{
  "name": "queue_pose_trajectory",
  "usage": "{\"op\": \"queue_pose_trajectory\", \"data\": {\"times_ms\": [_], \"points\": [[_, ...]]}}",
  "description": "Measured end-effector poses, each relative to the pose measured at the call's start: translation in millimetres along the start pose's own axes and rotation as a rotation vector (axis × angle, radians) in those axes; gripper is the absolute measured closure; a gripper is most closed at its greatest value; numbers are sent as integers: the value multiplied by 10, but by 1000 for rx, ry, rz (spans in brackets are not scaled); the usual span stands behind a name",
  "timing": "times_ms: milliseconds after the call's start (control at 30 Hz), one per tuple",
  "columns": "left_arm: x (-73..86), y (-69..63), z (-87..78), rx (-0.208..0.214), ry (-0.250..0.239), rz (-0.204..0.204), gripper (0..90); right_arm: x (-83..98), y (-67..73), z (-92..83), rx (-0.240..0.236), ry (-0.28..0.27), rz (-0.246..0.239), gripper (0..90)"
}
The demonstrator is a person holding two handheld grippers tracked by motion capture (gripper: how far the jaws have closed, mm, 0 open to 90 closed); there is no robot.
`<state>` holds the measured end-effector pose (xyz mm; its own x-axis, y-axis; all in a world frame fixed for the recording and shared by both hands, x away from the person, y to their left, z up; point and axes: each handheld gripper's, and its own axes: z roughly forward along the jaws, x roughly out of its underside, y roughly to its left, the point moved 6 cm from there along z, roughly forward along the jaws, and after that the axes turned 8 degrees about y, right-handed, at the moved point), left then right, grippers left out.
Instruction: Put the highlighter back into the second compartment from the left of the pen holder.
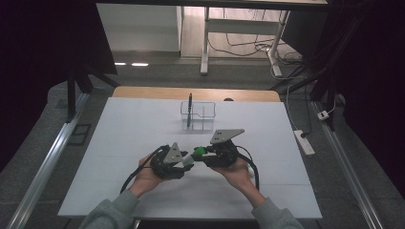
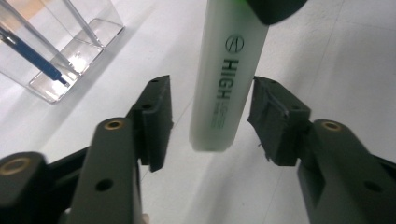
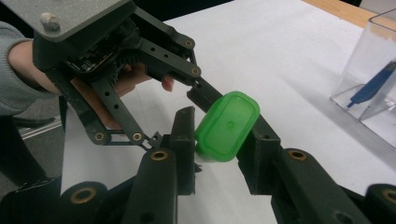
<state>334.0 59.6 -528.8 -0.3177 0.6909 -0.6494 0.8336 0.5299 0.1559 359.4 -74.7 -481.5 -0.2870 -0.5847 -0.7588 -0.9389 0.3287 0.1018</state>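
High view is showing the white table [image 1: 143, 143] spreading across the middle of the frame, with the clear organiser [image 1: 198, 116] sitting upper centre and a blue pen [image 1: 189, 109] standing in it. Below centre the person's two hands are meeting — the left gripper [image 1: 184, 164] and the right gripper [image 1: 203, 156] are pointing at each other with the highlighter [image 1: 196, 154] spanning the small gap between them.

In the right gripper view the jaws are clamping the highlighter's green cap [image 3: 227, 125] at centre frame, pads pressing on both sides.

In the left gripper view the pale barrel [image 2: 226, 79] is hanging down from the top of the frame between the jaws, which are standing released — a gap is showing on each side of it.

The step in hand is judged to be a hand-over, or a cap pull just let go. The next move is likely calling for the right gripper to carry the highlighter up-frame to the organiser, keeping it clear of the pen.
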Motion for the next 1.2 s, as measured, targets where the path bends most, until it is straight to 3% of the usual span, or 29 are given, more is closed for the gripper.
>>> {"op": "queue_pose_trajectory", "data": {"times_ms": [167, 600, 1200], "points": [[26, 33, -43, -2, -8, -25, 390, -8, -35, -51, 21, -16, -5, 693], [206, 144, -188, 2, -26, -125, 340, -22, -131, -192, 73, -52, 5, 693], [754, 266, -467, -39, -2, -241, 328, -62, -201, -378, 122, -98, 14, 693]]}}
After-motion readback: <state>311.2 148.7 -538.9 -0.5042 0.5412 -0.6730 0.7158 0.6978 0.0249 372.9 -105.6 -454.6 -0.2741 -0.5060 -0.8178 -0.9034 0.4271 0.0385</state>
